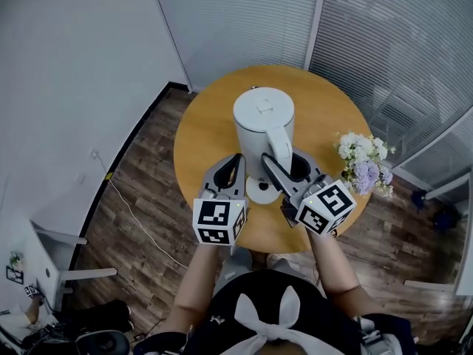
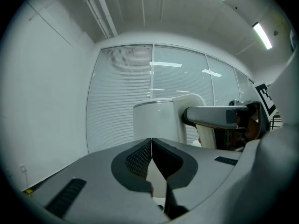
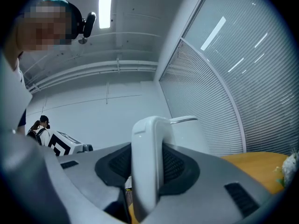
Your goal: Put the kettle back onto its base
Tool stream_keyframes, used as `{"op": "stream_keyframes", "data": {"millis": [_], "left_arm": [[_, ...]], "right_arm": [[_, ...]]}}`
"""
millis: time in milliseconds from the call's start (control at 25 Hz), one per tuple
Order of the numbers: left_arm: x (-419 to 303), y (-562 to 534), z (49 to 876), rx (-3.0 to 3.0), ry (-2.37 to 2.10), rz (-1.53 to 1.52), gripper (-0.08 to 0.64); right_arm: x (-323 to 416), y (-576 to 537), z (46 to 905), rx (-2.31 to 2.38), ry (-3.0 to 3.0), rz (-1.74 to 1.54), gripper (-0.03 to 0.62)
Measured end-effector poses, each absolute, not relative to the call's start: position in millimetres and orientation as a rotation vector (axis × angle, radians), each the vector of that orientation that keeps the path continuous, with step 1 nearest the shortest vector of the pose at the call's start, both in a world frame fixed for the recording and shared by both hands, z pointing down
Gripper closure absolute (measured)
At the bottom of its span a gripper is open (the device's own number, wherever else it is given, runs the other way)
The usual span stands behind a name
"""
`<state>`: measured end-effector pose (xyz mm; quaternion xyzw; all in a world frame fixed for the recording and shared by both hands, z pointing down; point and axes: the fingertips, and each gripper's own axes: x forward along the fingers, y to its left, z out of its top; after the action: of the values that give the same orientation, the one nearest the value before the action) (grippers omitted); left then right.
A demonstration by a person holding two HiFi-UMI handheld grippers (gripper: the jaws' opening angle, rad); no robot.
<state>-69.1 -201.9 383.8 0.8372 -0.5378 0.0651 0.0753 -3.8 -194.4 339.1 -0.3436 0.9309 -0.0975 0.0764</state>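
The white electric kettle (image 1: 263, 118) is over the middle of the round wooden table (image 1: 201, 135), its handle (image 1: 279, 149) turned toward me. My right gripper (image 1: 285, 163) is shut on that handle; in the right gripper view the handle (image 3: 146, 164) fills the gap between the pads, with the kettle body (image 3: 189, 134) behind. The round white base (image 1: 259, 191) lies on the table just in front of the kettle, partly covered by it. My left gripper (image 1: 235, 163) hovers left of the handle, shut and empty. In its own view the kettle (image 2: 154, 120) stands just past its tips (image 2: 151, 143).
A bunch of white and purple flowers (image 1: 363, 163) stands at the table's right edge. Glass walls with blinds (image 1: 384, 43) run behind the table. Wooden floor (image 1: 144, 198) with a cable lies to the left.
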Motion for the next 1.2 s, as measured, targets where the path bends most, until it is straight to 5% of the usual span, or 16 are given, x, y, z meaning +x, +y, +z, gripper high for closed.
{"op": "stream_keyframes", "data": {"millis": [1200], "left_arm": [[-70, -181, 410, 2.481, -1.568, 0.26, 0.534]], "right_arm": [[-1, -189, 383, -1.106, 2.781, -0.446, 0.443]]}}
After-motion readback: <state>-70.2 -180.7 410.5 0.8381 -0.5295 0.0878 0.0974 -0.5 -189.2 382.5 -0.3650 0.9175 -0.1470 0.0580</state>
